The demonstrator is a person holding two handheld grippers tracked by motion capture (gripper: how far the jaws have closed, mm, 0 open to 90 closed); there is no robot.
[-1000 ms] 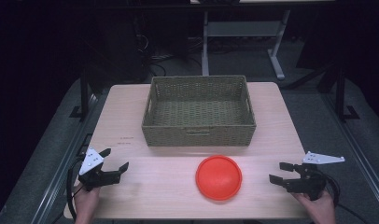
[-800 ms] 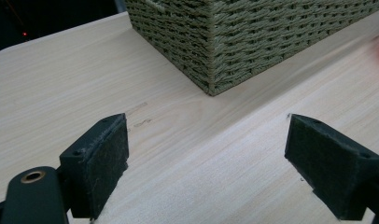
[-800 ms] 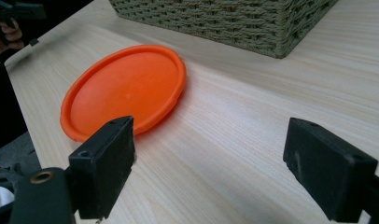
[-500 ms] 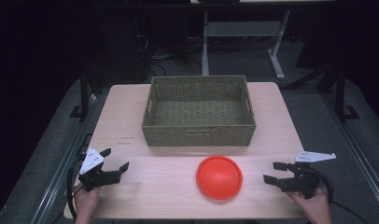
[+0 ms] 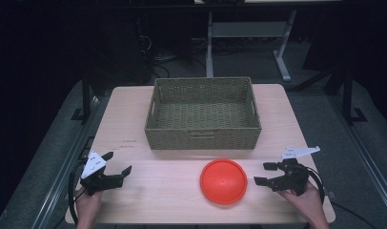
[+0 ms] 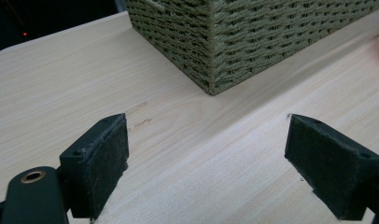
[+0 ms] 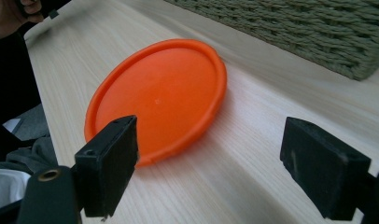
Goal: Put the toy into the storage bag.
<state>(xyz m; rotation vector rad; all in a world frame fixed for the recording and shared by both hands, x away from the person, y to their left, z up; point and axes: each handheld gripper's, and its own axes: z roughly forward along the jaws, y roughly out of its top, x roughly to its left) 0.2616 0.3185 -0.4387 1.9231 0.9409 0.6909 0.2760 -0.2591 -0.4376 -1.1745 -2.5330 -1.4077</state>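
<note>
The right gripper sits just beside the orange plate, its jaws spread wide and holding nothing; whether a jaw tip touches the rim is hard to tell. The plate lies flat on the table, in front of the woven basket. The left gripper rests well apart near the table's left edge, jaws also wide apart.

Basket behind plate on table (plate near front edge), right tongs just beside plate
</note>
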